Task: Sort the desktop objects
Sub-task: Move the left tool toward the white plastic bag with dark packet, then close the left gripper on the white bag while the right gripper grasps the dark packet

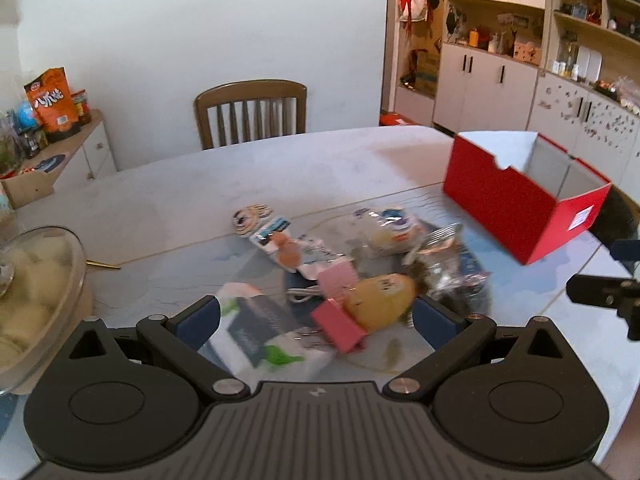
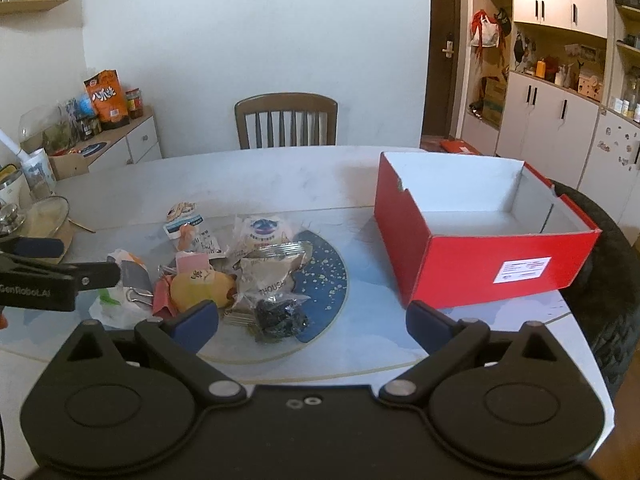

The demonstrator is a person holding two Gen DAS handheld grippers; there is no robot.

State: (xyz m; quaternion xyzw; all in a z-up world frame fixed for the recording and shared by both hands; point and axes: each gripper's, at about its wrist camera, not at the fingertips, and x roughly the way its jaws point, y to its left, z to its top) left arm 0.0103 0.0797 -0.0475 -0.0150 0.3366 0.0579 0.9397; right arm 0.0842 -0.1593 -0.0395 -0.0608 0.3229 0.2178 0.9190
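Currently both tongs sat spread wide, gripping nothing. Left tongs (image 1: 316,320) hung low over the clutter pile: yellow plush toy (image 1: 380,300) and pink binder clips (image 1: 340,326) lay between its fingers, a white-green packet (image 1: 256,332) at its 9 o'clock finger. Right tongs (image 2: 312,322) hovered over bare worktop (image 2: 280,176), the dark snack pack (image 2: 280,316) just inside its 9 o'clock finger. Red box (image 2: 480,264) stood open-topped at 2 o'clock, its near corner close to the right finger and its far side near the worktop edge. Open worktop ran from pile to chair (image 2: 286,120) at 12 o'clock.
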